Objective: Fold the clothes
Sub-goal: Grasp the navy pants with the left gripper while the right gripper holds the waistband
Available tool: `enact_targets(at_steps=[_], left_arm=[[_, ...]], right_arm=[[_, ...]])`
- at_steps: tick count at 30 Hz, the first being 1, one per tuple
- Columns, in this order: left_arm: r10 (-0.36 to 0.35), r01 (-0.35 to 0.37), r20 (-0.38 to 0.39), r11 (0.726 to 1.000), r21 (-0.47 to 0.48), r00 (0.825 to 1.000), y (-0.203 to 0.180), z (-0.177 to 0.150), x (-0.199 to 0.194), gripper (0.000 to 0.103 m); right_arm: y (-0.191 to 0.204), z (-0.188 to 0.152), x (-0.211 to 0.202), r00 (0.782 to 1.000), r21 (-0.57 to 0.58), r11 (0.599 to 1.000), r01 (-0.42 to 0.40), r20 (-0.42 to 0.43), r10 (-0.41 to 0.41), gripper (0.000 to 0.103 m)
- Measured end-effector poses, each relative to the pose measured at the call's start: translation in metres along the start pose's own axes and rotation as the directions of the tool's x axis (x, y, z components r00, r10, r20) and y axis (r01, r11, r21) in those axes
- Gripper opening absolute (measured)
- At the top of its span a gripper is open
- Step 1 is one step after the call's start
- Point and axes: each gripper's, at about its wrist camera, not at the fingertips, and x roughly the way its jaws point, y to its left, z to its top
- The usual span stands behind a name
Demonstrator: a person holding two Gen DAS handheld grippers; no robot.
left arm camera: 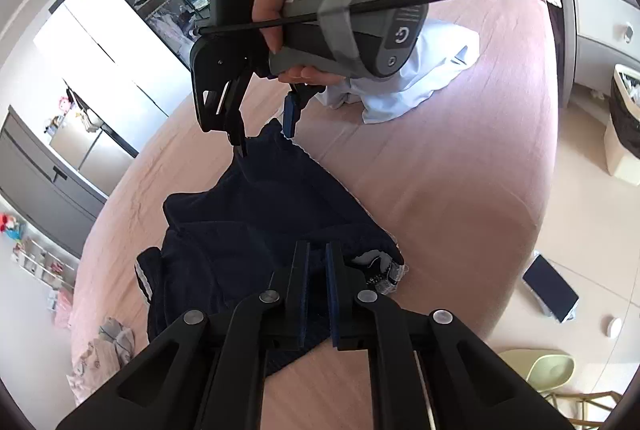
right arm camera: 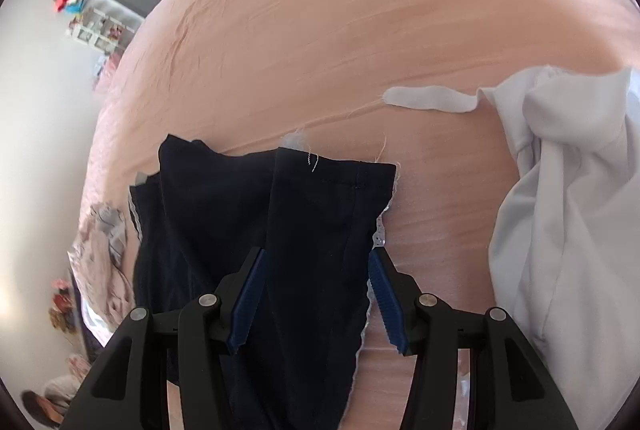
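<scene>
Now the left gripper is closed tight on the dark navy garment, which lies crumpled on the pink bed near its edge. Above the garment's far end, the right gripper stands half open around the cloth, pads not pressing. A white garment lies nearby.

You get bright daylight; the white wardrobe glares, edges bend and darken, and your right wrist view looks a bit blurry.
</scene>
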Motion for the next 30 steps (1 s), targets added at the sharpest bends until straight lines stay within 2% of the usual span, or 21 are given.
enact_targets(at_steps=[5,10,12,16,20,21,24,25,27,30], left_arm=[[-0.045,0.045,-0.001,0.998,-0.036,0.999,0.005,0.005,-0.008,0.007],[-0.086,0.083,-0.040,0.995,-0.061,0.996,0.001,0.010,-0.007,0.007],[-0.125,0.118,-0.074,0.989,-0.087,0.989,-0.001,0.012,-0.005,0.007],[-0.242,0.203,-0.177,0.956,-0.212,0.954,0.006,0.018,0.005,0.007],[-0.209,0.144,-0.280,0.961,-0.235,0.937,0.015,0.028,0.019,0.008],[-0.220,0.143,-0.309,0.957,-0.252,0.925,0.018,0.029,0.024,0.008],[-0.329,0.187,-0.352,0.906,-0.381,0.876,0.030,0.029,0.037,0.008],[-0.350,0.191,-0.363,0.893,-0.407,0.863,0.033,0.029,0.040,0.008],[-0.355,0.178,-0.381,0.887,-0.425,0.854,0.035,0.029,0.044,0.008],[-0.358,0.183,-0.375,0.885,-0.427,0.855,0.036,0.032,0.042,0.008]], right_arm=[[0.001,0.000,0.005,1.000,0.004,1.000,-0.003,-0.007,0.003,0.052],[-0.003,0.003,0.006,1.000,0.004,1.000,0.003,-0.009,-0.003,0.052],[-0.003,0.004,0.008,1.000,-0.002,1.000,0.003,-0.016,-0.003,0.052],[0.000,0.009,0.011,0.998,-0.027,0.999,0.037,-0.058,-0.039,0.052],[0.007,0.019,0.013,0.987,-0.063,0.994,0.094,-0.123,-0.101,0.052],[0.011,0.024,0.014,0.981,-0.078,0.990,0.119,-0.146,-0.130,0.052],[0.022,0.035,0.013,0.970,-0.101,0.980,0.173,-0.152,-0.188,0.052],[0.024,0.039,0.013,0.971,-0.102,0.981,0.166,-0.154,-0.181,0.052],[0.028,0.044,0.015,0.972,-0.096,0.984,0.153,-0.163,-0.167,0.052],[0.030,0.048,0.022,0.966,-0.088,0.982,0.169,-0.184,-0.182,0.052]])
